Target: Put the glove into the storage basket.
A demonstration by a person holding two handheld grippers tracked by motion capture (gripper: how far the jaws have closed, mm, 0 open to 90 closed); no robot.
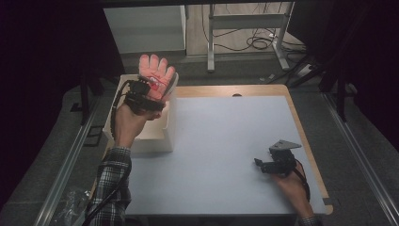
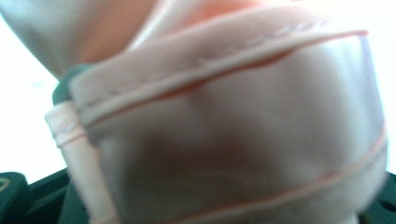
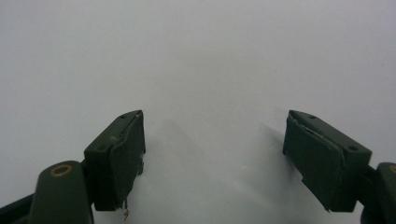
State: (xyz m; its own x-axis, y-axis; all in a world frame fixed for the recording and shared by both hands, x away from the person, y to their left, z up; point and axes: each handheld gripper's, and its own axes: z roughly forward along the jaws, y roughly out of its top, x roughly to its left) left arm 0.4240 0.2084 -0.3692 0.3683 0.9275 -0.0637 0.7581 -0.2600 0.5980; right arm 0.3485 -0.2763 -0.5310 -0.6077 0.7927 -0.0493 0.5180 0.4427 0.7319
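Your left tongs [image 1: 149,89] pinch one pink glove [image 1: 155,70] at upper left of the frame, above one white box [image 1: 162,129]. Your right tongs [image 1: 261,164] rest spread on the tabletop [image 1: 226,141], lower right. Close up, the glove's fabric [image 2: 224,121] blurs and hides the left jaws.

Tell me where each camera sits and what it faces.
High view: above the person's side, looking down on the table; both forearms, left claw, right claw.
Left gripper view: on the left claw, facing the glove.
Right gripper view: on the right claw, facing bare table; jaws apart.
Shared: glove in high and left views.
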